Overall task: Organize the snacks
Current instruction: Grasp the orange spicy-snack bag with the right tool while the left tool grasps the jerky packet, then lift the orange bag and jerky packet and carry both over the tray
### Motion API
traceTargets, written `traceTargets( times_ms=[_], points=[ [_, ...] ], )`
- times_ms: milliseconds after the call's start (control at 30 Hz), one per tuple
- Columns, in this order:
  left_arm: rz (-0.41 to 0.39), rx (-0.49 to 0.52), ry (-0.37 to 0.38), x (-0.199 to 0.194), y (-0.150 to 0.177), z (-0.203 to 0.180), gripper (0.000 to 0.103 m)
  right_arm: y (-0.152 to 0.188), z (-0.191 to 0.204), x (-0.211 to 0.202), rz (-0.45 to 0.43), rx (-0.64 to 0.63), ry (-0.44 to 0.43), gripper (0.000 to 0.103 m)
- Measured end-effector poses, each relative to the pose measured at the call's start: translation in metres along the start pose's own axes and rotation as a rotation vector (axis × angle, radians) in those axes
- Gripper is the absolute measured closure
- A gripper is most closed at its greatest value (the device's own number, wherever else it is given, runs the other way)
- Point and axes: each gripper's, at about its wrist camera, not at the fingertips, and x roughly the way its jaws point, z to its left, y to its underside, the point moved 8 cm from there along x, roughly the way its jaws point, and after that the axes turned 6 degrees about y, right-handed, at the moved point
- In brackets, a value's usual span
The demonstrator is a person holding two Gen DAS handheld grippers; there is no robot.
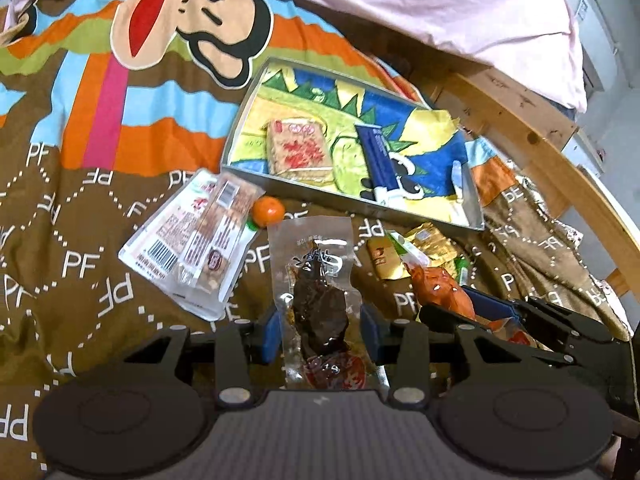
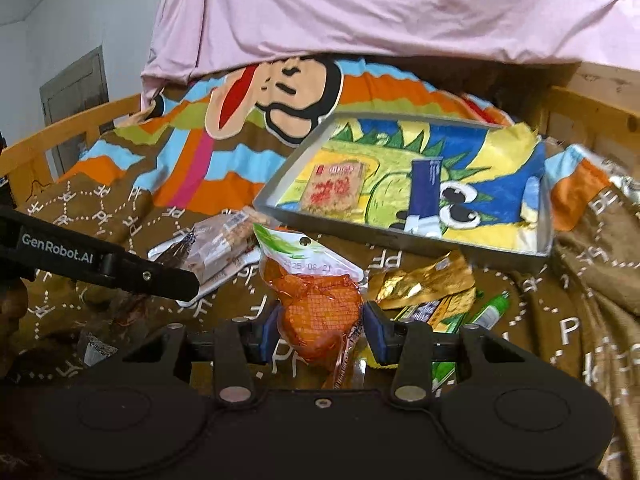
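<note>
Left wrist view: the left tool grips a clear packet of dark meat between its blue pads, lifted over the bed. Ahead and right lies the tray, already holding a biscuit pack and a blue stick pack.

Right wrist view: the right tool clamps an orange snack pouch. Gold packets and green wrappers remain loose just right of it; by this evidence, sorting is well short of complete.
</note>
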Motion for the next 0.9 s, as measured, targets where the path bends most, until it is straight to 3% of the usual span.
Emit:
traceTargets(
  times_ms=[433, 667, 900],
  points=[
    [-0.047, 0.035, 0.0, 0.006, -0.035, -0.013, 0.058, -0.032, -0.018, -0.001, -0.091, 0.028, 0.01, 0.057],
    [-0.085, 0.09, 0.001, 0.031, -0.081, -0.018, 0.058, -0.061, -0.048, 0.03, -0.141, 0.049, 0.037, 0.057],
    [-0.119, 0.134, 0.014, 0.084, -0.134, -0.022, 0.058, -0.09, -0.088, 0.072, -0.181, 0.097, 0.075, 0.057]
  ],
)
